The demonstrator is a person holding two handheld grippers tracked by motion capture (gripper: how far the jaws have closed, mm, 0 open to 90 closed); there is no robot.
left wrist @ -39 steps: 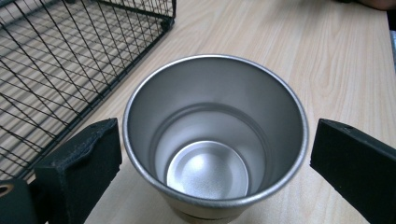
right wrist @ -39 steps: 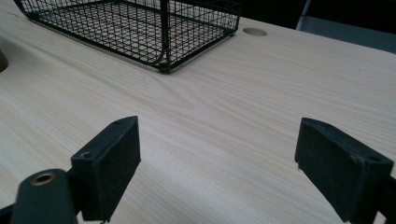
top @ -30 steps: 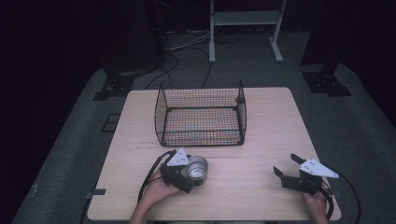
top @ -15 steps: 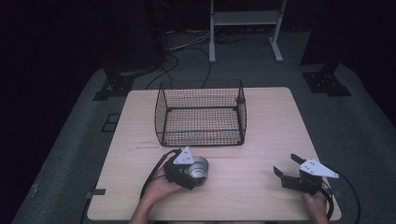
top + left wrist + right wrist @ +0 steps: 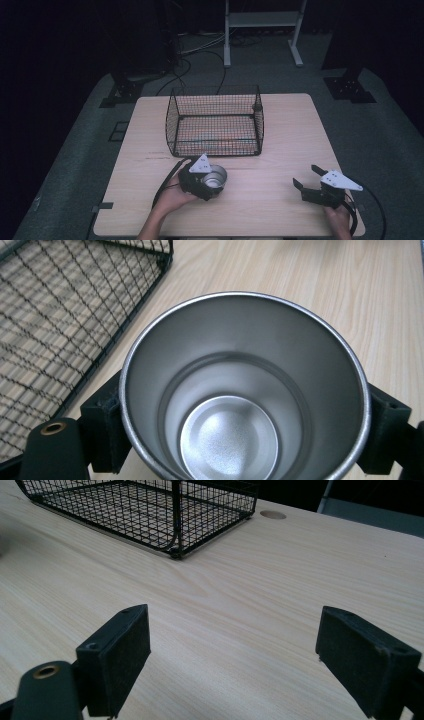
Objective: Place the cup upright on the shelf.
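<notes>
Apparently the pickup is done: the left hand-held gripper (image 5: 210, 181) has its jaws clamped on the wall of a steel cup (image 5: 243, 390), which sits upright between them, mouth open toward the camera. Judging by the layout, what remains is carrying it into the wire basket (image 5: 215, 125) just ahead of that gripper. The right hand-held gripper (image 5: 250, 660) rests with jaws apart over bare surface (image 5: 240, 585), well away from the cup.

Your cup (image 5: 243, 390) hides most of the left gripper's jaws, and the picture's bottom edge cuts its rim.
</notes>
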